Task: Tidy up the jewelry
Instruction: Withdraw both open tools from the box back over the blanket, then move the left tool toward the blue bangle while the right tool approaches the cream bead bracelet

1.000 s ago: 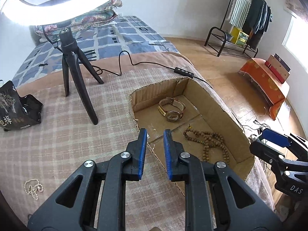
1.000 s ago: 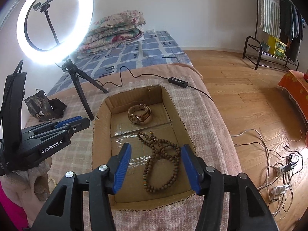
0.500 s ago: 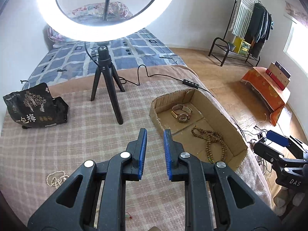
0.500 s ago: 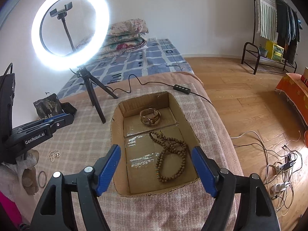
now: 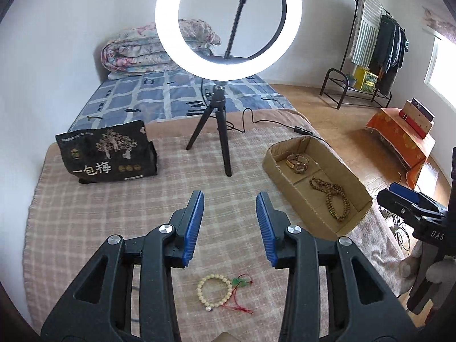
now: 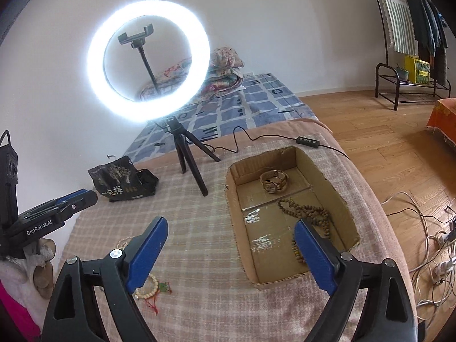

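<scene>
Both tools hang above the checked blanket that covers the surface, each tilted downward and forward.

The left tool has its blue pads apart with only blanket between them; its jaws have just been opening and it grasps nothing. Just below and nearer than its tips lies a cream bead bracelet with a small green charm and red cord, untouched.

The right tool is spread wide, released, its jaws having just been opening as well, and nothing is held. Its right finger overlaps the near part of the cardboard box in the picture, without a visible touch.

The box sits to the right on the surface. In its far half lies a gold watch; in its near half lies a string of brown wooden beads.

The left view alone shows the cream bracelet whole and the right tool at its right edge. The right view shows the same bracelet partly hidden behind its own left finger, plus a second pale bead strand further left that the left view does not show, and the left tool at its left edge.

Far across the surface stand a lit ring light on a black tripod and a black snack bag to its left.
</scene>
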